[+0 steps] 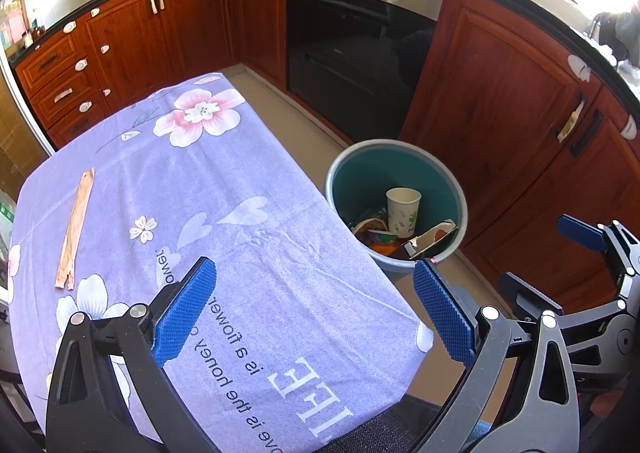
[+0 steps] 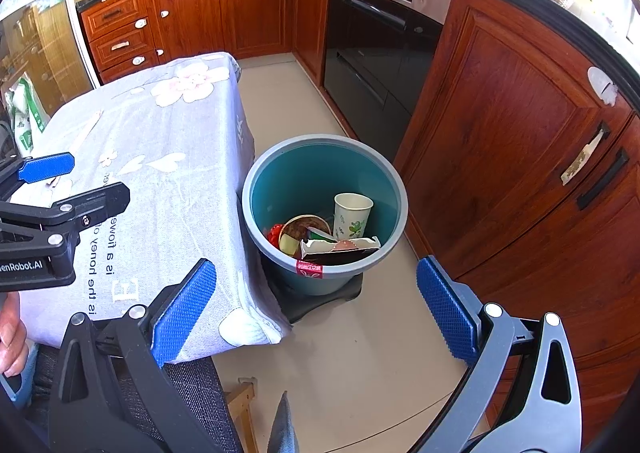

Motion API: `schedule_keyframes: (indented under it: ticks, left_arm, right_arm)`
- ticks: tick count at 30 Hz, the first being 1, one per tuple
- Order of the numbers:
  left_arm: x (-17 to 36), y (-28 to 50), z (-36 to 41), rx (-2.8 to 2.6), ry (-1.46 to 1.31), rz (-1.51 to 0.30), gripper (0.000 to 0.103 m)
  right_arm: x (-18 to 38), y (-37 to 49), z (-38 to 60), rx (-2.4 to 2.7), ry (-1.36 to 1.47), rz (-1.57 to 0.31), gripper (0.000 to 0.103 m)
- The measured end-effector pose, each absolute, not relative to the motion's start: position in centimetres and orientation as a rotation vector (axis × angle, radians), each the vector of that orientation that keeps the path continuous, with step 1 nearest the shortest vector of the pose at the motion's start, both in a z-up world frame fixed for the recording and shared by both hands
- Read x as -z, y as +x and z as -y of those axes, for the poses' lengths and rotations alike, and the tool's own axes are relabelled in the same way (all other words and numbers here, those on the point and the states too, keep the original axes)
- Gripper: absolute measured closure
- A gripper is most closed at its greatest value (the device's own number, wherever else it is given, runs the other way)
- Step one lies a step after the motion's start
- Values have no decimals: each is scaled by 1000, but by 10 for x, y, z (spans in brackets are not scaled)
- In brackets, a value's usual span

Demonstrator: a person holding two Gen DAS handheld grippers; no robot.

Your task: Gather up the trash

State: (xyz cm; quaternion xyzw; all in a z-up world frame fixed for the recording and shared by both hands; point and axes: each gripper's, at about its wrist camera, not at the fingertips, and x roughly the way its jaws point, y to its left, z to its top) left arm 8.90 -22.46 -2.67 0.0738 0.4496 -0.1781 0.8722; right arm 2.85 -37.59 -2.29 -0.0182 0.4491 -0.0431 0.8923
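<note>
Left wrist view: left gripper [image 1: 314,309], jaws spread and empty, poised over the near end of the cloth-covered table [image 1: 240,189]; one wooden strip [image 1: 76,227], likely the last trash, lies far left on the cloth. Right wrist view: right gripper [image 2: 316,311], likewise spread and empty, above the floor beside the bin [image 2: 325,213], placed against the table's right edge for short drops, holding a paper cup [image 2: 352,215] and wrappers.
</note>
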Motion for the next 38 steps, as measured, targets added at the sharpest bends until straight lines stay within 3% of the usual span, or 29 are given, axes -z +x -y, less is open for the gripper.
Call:
schedule_keyframes:
  ticks: [38]
  left_arm:
    - [30, 87, 226, 342, 176, -932, 4]
  right_arm:
    - [25, 30, 378, 97, -43, -939, 7]
